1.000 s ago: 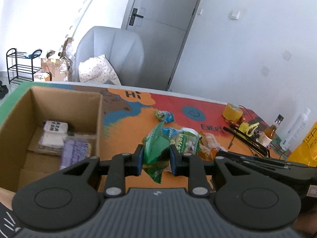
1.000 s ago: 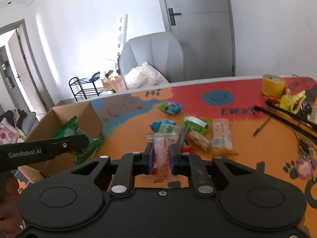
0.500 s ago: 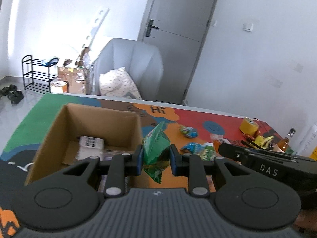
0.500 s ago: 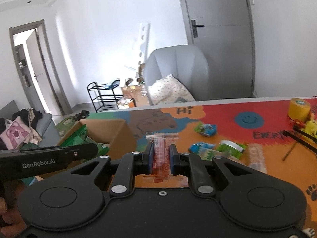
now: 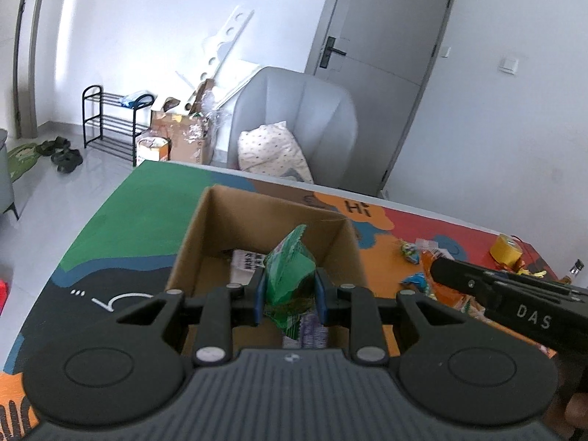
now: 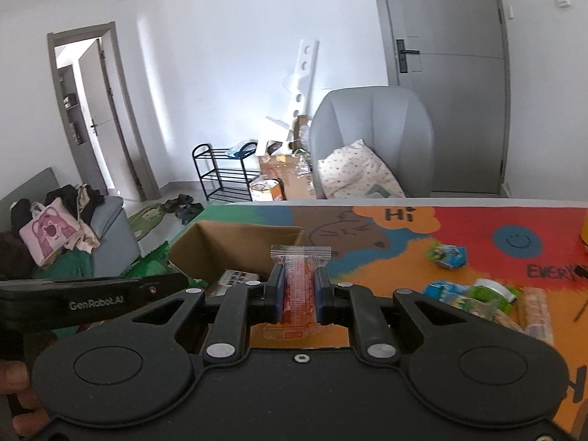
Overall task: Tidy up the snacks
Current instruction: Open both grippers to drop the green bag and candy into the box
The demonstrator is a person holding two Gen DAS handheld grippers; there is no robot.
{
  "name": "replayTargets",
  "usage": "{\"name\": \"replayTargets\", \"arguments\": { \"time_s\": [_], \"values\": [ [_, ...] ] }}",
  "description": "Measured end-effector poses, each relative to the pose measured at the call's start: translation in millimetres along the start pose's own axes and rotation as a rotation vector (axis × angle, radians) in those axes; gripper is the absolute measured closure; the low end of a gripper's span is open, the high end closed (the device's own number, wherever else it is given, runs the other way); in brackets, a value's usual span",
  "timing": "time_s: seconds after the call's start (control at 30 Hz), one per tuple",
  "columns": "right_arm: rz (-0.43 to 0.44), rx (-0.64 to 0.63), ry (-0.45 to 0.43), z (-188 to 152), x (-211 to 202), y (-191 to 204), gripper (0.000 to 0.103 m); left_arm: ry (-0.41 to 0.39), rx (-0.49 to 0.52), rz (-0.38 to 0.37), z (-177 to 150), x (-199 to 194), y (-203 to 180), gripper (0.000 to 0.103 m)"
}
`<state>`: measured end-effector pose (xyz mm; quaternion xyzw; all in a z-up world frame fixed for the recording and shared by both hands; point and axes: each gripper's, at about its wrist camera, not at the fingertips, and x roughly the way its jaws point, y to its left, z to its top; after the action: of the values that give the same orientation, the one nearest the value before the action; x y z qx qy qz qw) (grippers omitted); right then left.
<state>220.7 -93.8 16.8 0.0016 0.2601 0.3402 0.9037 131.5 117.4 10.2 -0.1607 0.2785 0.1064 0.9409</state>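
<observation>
Left wrist view: the left tongs [image 5: 287,300] are clenched on a crumpled green snack packet [image 5: 290,275], held upright above the open cardboard box [image 5: 205,235] on the painted tabletop [image 5: 147,213]. Inside the box lie a white printed packet [image 5: 247,260] and a purple one [image 5: 312,332], both partly hidden by the green packet and the tongs. The right tool's black body, lettered "DAS", crosses the lower right and covers part of the loose snacks [image 5: 411,253] on the tabletop. A yellow tape roll [image 5: 506,253] stands farther right, a grey armchair [image 5: 301,117] behind.

Right wrist view: the right tongs [image 6: 300,296] are clenched on a clear-wrapped orange-red snack stick [image 6: 299,279], upright, near the box's [image 6: 235,244] right wall. Only this view shows the stick, a sofa [image 6: 106,228] with a pink bag [image 6: 49,233], and the scattered blue and green packets [image 6: 446,255] unobstructed. The left tool, marked "GenRobot.AI", crosses at left, the green packet's edge [image 6: 154,262] behind it.
</observation>
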Motion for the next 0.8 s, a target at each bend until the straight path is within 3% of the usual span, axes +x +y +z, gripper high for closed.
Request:
{"name": "replayTargets", "arguments": {
  "time_s": [0.23, 0.43, 0.6, 0.77, 0.8],
  "values": [
    [0.021, -0.022, 0.009, 5, 12, 17, 0.088, 0.021, -0.062, 0.025, 1, 10, 22, 0.074],
    [0.045, -0.025, 0.026, 8, 26, 28, 0.088, 0.003, -0.093, 0.043, 2, 5, 33, 0.056],
    [0.076, 0.014, 0.027, 13, 38, 28, 0.088, 0.013, -0.104, 0.039, 2, 5, 35, 0.050],
    [0.072, 0.041, 0.014, 20, 44, 24, 0.063, 0.014, -0.093, 0.018, 3, 6, 32, 0.032],
    [0.065, 0.046, 0.013, 20, 43, 23, 0.063, 0.014, -0.087, 0.015, 3, 6, 31, 0.030]
  ]
}}
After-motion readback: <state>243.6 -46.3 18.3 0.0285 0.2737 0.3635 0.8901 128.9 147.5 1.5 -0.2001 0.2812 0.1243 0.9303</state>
